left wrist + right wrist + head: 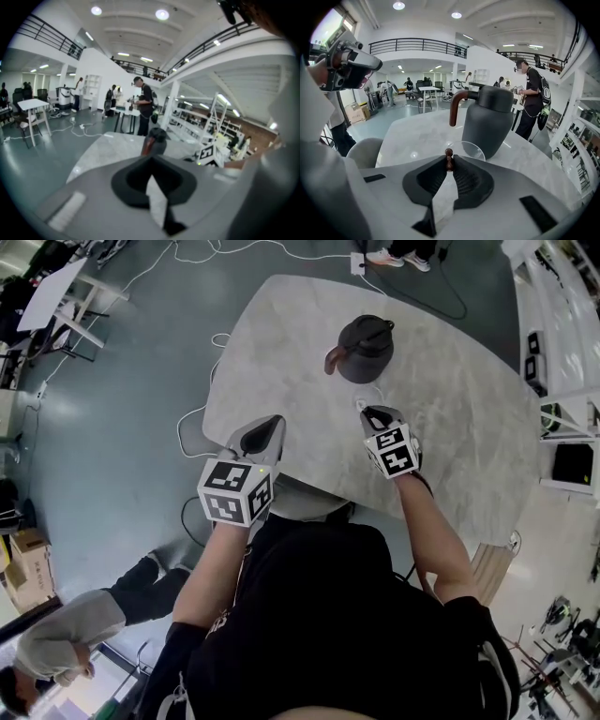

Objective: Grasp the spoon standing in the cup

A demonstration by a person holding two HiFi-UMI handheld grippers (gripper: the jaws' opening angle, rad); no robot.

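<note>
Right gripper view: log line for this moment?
right gripper: jaws shut on brown-tipped spoon | spoon: standing in clear glass cup | left gripper: jaws shut, empty

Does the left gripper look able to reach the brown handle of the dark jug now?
Probably yes. Only bare table lies between the left gripper and the jug; its brown handle points toward that side. The right gripper is off to the side.

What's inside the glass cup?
A spoon: only its brown tip shows, pinched by the right tongs. The tongs cover the rest of the spoon and the bottom of the cup.
</note>
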